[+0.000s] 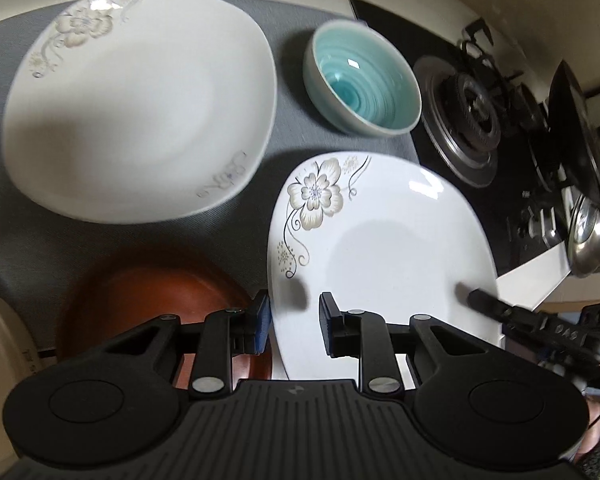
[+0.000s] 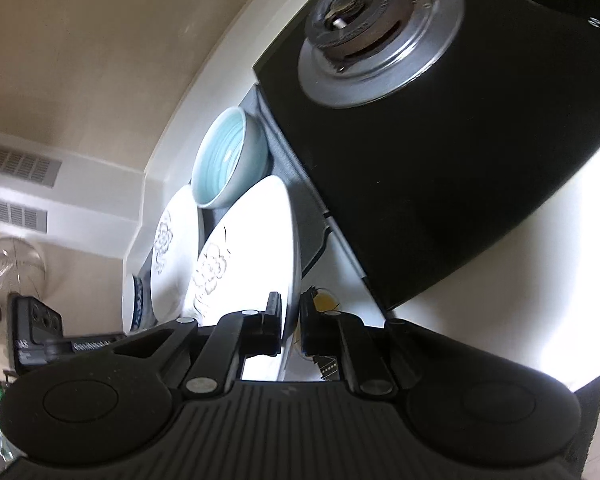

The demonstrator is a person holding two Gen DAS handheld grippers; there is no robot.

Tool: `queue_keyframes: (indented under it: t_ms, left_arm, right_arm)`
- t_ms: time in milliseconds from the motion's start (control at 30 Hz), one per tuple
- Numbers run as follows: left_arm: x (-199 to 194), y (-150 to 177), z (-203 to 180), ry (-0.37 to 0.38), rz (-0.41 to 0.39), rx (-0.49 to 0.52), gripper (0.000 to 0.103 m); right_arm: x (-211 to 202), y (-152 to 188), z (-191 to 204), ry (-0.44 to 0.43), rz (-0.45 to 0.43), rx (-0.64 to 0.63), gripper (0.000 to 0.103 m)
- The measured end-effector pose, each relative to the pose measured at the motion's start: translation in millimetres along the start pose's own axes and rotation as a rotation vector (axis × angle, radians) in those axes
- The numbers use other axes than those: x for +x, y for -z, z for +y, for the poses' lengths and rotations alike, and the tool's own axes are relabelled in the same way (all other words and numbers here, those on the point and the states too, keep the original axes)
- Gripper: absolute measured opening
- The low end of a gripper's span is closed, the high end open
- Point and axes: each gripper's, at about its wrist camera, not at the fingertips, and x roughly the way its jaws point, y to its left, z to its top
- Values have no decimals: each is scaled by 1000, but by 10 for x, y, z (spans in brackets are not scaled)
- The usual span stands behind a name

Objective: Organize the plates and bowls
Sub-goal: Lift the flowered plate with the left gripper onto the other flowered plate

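Note:
A white flower-pattern plate [image 1: 384, 240] is held up off the grey mat at the front right. My right gripper [image 2: 291, 322] is shut on that plate's [image 2: 256, 240] rim; its finger [image 1: 486, 300] shows at the plate's right edge in the left wrist view. My left gripper [image 1: 294, 322] is open, its fingers on either side of the same plate's left rim. A second white flower plate [image 1: 140, 104] lies at the back left and shows in the right wrist view [image 2: 172, 252]. A turquoise bowl [image 1: 362, 78] stands behind; it shows too in the right wrist view [image 2: 228, 156]. A brown plate [image 1: 152, 300] lies at the front left.
A black gas hob [image 1: 452, 120] with a burner [image 2: 380, 24] lies to the right, with a pan [image 1: 576, 132] and metal lid [image 1: 588, 236]. A blue-patterned bowl [image 2: 136, 300] stands at the far left. A cream dish edge [image 1: 4, 344] is at the front left.

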Motion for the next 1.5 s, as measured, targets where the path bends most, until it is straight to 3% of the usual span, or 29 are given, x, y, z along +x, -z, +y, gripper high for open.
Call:
queue_keyframes:
  t_ms: [500,1000,1233,1367,1500]
  left_arm:
    - [-563,46,540,-51,-99,-117,26]
    - [-812,-51,1087,-218,-171,-194,27]
    - [-798,-103,1156,-227,-169,-218,27]
    - [-774,-135,1076,-285,-190,-188,27]
    - [-729,-167,1094,-262,-195,-200,27]
  right_arm:
    - [560,-120,578,-84,95,-91,10]
    - [1392,-96,1084,-70,232,-189,11]
    - [1583,-186,1215,-29,222,-215,11]
    - [1678,-225,1272,-5,222,-238,10]
    - [1692,-262,1308,27,187,-267,10]
